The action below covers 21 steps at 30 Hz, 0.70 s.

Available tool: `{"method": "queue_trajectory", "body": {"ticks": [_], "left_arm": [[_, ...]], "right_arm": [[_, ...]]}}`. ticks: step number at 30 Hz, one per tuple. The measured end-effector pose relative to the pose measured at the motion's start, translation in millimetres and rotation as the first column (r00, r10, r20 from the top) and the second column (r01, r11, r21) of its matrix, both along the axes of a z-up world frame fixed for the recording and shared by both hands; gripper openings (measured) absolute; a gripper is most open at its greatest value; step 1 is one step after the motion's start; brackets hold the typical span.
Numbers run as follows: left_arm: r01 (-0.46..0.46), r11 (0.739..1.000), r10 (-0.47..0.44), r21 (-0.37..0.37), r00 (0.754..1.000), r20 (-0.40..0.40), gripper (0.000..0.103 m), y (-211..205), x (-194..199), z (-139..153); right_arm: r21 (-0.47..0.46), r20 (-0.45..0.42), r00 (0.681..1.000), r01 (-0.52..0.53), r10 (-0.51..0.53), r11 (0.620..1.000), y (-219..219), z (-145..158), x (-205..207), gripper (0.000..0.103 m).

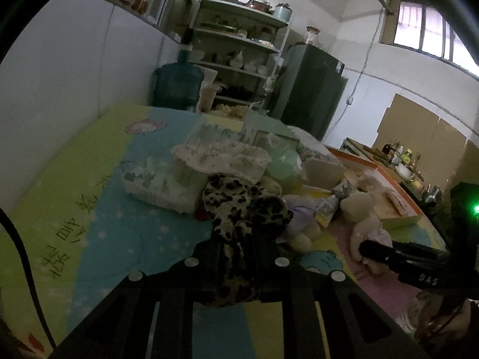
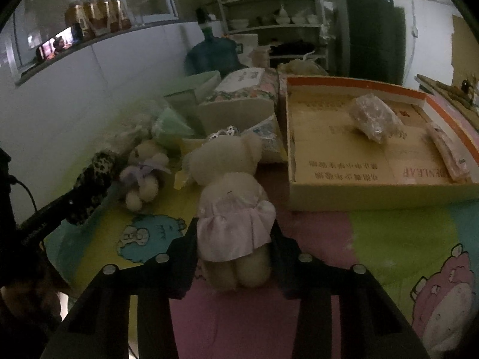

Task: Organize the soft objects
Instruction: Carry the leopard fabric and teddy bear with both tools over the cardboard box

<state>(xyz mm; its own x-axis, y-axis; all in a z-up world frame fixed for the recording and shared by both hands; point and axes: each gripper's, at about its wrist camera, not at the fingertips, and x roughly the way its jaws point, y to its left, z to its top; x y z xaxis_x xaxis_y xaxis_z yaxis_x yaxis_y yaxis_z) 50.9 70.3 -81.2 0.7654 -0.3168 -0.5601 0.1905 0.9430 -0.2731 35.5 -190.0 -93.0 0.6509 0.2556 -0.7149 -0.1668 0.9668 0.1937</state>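
Grippers both clamped, left (image 1: 239,239) on leopard-print cloth (image 1: 239,206), right (image 2: 235,239) on pink-skirted cream bear (image 2: 230,203); cardboard tray (image 2: 353,176) beyond right gripper nearly unfilled.

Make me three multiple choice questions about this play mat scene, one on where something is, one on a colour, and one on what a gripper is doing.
1. Where does the crumpled clear plastic bag lie?
A. inside the shallow cardboard box
B. on the shelf
C. on the blue cartoon bear print

2. What colour is the dress on the cream teddy bear?
A. green
B. pale pink
C. black

3. What is the left gripper doing?
A. standing open over the mat
B. gripping a water bottle
C. closed on the leopard-print cloth

Answers: 1 A, the bag rests on the box floor. 2 B, the satin skirt is pale pink. 3 C, the spotted cloth is pinched between its fingers.
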Motion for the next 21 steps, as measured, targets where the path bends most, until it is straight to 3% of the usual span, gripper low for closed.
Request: {"method": "queue_trajectory", "body": {"ticks": [21], "left_arm": [[0.038,0.999,-0.038,0.003,0.994,0.106,0.017,-22.9,-19.0,42.9]], "right_arm": [[0.02,0.146,0.989,0.016,-0.019,1.0,-10.0,46.5,-21.4,0.043]]}}
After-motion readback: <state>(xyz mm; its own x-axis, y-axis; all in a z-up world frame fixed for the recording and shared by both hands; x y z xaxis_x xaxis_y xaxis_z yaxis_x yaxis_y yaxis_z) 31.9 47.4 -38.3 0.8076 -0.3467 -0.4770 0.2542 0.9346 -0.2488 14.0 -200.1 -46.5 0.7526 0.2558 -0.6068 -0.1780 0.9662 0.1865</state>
